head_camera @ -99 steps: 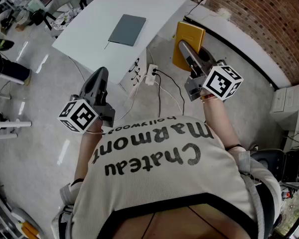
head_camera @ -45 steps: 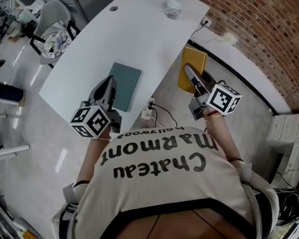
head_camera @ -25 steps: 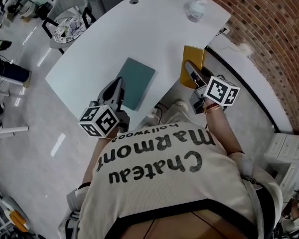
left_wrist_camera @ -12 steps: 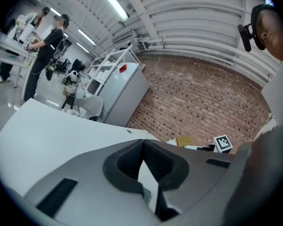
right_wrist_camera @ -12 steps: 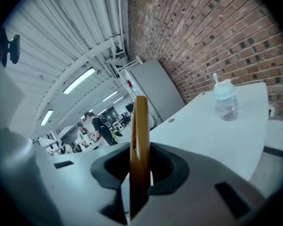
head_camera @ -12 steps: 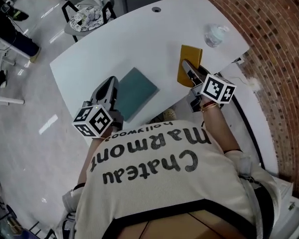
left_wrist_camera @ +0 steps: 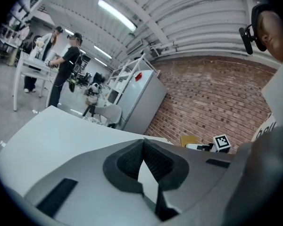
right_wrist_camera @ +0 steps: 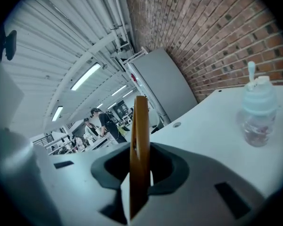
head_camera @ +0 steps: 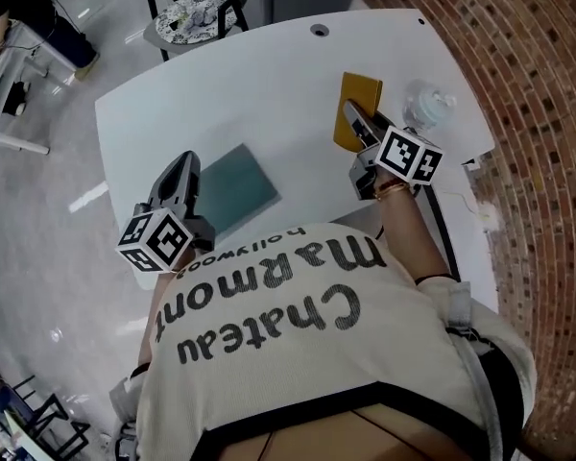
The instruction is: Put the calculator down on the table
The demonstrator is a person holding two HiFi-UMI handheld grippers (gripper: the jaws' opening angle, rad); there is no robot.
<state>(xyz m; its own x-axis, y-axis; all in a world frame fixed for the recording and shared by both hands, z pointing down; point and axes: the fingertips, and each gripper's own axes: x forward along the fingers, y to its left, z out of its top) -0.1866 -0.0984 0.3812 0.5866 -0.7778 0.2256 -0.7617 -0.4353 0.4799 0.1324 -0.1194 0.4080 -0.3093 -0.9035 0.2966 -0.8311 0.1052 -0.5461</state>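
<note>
The right tool (head_camera: pixel 353 115) is clamped on the yellow calculator (head_camera: pixel 363 99). Its pads pinch the thin slab from both flat faces near one end, so in the right gripper view the calculator stands as a narrow upright edge rising out of the jaws. That edge-on hold suits carrying, since a flat thing pinched across its thickness is unlikely to slide sideways. It will probably have to be tipped over before a broad face can meet the surface. In the head view the calculator hangs over the far right part of the white desk (head_camera: pixel 269 84), just beside the clear water bottle (head_camera: pixel 424 107). Whether its lower edge touches the desk cannot be told, but it looks held clear, so I judge the setting-down not yet done. The bare stretch of desk between the bottle and the teal-grey notebook (head_camera: pixel 238 188) seems the natural landing place. The likely need is to roll the wrist so a broad face turns downward, lower it, then let the jaws part. The bottle stands close enough that a careless swing could knock it. The left tool (head_camera: pixel 180 166) has its jaws closed together on nothing and hovers at the near left edge of the desk beside the notebook, probably held apart so as not to crowd the placing.
</note>
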